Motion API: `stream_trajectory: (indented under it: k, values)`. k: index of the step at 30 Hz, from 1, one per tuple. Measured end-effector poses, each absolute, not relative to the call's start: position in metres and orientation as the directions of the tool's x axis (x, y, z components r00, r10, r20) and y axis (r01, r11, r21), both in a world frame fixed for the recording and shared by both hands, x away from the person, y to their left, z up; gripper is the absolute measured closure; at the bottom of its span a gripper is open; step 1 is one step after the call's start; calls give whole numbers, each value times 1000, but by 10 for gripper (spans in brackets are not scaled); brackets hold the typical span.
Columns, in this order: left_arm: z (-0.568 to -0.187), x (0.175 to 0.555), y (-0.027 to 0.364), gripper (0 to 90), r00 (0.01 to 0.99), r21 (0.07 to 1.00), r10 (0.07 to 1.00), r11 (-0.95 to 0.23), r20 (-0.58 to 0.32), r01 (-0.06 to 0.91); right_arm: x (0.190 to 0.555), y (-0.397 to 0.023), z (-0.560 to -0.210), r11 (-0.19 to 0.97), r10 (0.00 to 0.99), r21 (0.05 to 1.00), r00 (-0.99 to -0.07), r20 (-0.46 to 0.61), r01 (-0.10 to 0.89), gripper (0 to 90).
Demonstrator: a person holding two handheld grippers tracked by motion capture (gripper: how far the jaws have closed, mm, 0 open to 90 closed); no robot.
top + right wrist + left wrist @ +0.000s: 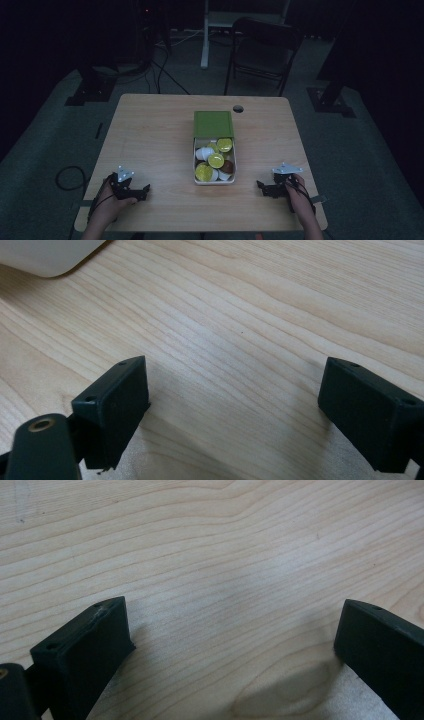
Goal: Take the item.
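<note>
A white tray (pixel 235 172) sits at the middle of the wooden table (pixel 150 140), holding several round capsules, most with yellow-green lids (pixel 216 160), one brown. A green lid or box (pixel 213 123) lies over its far end. My left gripper (pixel 146 192) rests near the front left edge, held by a hand, and its jaws stand wide apart over bare wood (pixel 235 625). My right gripper (pixel 260 186) rests near the front right, also open with nothing between its jaws (pixel 235 385). A white corner of the tray (pixel 47 257) shows at the upper left of the right gripper view.
A round cable hole (pixel 238 108) sits at the table's far edge. A dark folding chair (pixel 262 50) stands behind the table, with cables (pixel 160 70) on the grey floor. The room is dim.
</note>
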State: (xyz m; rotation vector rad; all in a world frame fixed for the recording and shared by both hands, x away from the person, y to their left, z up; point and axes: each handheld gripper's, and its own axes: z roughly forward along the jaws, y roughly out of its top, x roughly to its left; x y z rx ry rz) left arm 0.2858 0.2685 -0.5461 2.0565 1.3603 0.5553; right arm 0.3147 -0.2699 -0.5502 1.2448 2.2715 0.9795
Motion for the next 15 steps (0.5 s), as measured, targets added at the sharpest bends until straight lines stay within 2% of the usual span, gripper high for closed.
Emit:
stream_trajectory:
  k: [6,15]
  values:
    - [-545,285,271,58,417,688,909,-316,21,653,315,-270,-550,368,841,724,-541,8,583,125]
    - [-536,287,268,59,442,691,895,-356,58,630,315,-270,-550,368,841,724,-541,8,583,124]
